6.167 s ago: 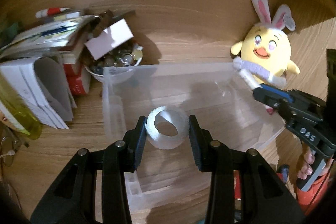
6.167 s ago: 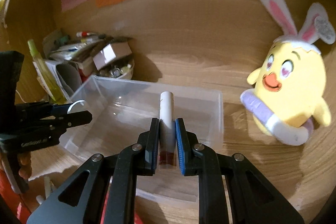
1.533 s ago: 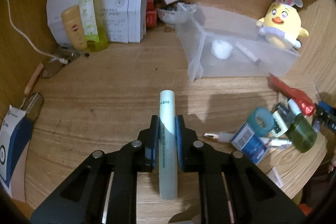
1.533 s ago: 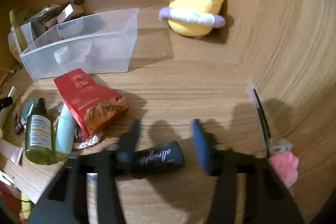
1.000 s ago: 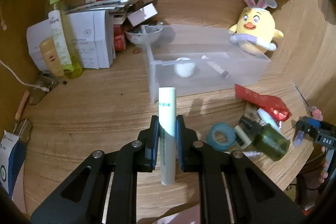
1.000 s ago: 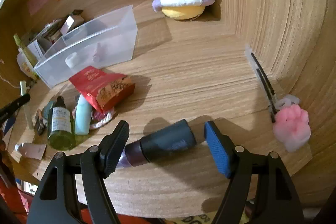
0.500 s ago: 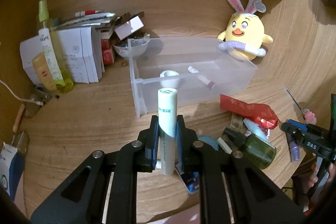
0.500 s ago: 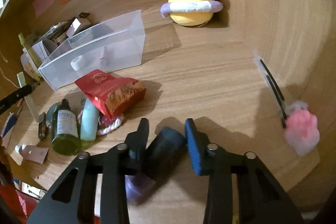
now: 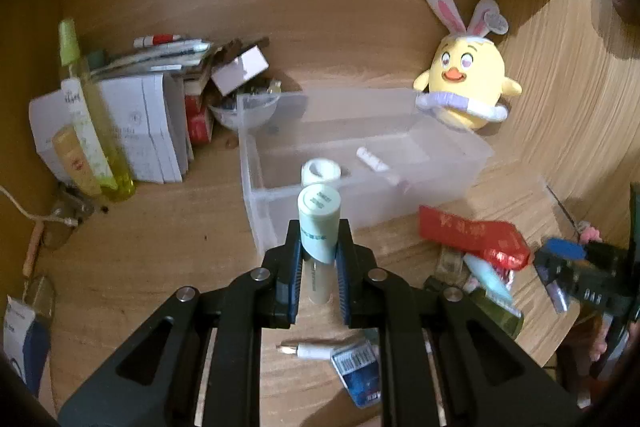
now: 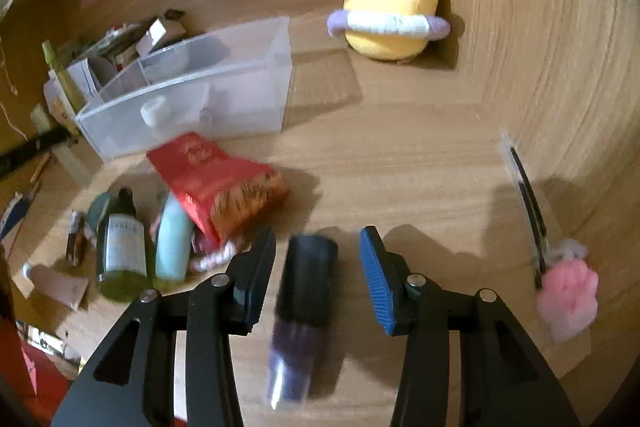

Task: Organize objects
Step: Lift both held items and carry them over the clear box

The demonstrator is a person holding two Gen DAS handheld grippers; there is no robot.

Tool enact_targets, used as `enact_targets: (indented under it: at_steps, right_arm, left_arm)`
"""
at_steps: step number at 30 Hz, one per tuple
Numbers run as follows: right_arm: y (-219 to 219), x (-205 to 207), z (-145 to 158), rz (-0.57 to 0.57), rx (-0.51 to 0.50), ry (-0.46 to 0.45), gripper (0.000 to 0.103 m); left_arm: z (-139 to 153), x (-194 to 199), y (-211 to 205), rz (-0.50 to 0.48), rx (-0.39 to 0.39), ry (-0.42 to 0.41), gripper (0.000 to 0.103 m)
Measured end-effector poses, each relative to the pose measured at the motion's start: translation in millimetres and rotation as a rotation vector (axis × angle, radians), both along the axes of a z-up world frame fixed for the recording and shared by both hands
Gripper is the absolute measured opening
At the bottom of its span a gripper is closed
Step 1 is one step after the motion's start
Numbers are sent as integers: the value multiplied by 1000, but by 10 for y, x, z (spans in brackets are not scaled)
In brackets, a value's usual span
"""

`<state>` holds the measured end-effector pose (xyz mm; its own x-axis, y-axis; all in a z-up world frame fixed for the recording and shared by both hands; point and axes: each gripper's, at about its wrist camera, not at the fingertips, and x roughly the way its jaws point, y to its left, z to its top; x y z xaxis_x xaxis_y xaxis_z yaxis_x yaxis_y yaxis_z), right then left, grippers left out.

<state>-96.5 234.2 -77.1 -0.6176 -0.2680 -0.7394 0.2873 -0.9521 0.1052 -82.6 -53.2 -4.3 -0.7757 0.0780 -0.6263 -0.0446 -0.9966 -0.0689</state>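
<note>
between the left gripper [image 9: 318,269] fingers a pale green tube [image 9: 319,227] is pinched at mid-body, standing nearly upright with its flat cap toward the clear plastic bin [image 9: 472,151]. that bin sits just ahead on the wooden surface [image 9: 160,247] and already holds a white tape roll [image 9: 320,171] and a small white stick [image 9: 374,161].

over at the right gripper [image 10: 318,279] the fingers are spreading apart, and a dark bottle with a purple end [image 10: 302,307] lies between them without either pad touching it. it looks blurred, so whether it is rolling cannot be told.

the green tube seems light and stiff, with a smooth skin that could slide in a weak grip. the present hold near the middle looks sound; it leans a little in the pinch, so a gentle carry suits it. the dark bottle is round and probably glass or hard plastic, apt to roll on the bare wood. a hold across its wide black cap, pads square to its long axis, would likely be steadier than one on the narrower purple end.

beside it lie a red packet [image 10: 212,175] and a green bottle [image 10: 120,247].
</note>
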Motion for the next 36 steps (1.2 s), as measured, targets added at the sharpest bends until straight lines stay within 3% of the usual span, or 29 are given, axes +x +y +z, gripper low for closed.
enact_targets:
  at_steps: [3, 6, 13, 26, 36]
  right_arm:
    - [10, 44, -73, 6, 7, -27, 38]
    - [-1, 55, -72, 2, 19, -14, 24]
    - [57, -43, 104, -18, 11, 47, 24]
    - [-148, -503, 896, 55, -50, 264, 24]
    - [-609, -1032, 1138, 159, -107, 287, 24]
  left_arm:
    - [91, -54, 11, -5, -5, 21, 15]
    - [187, -108, 38, -12, -8, 44, 15]
    - [349, -255, 72, -20, 3, 78, 15]
    - [511, -572, -15, 19, 57, 105, 15]
    - [438, -831, -191, 75, 70, 65, 15]
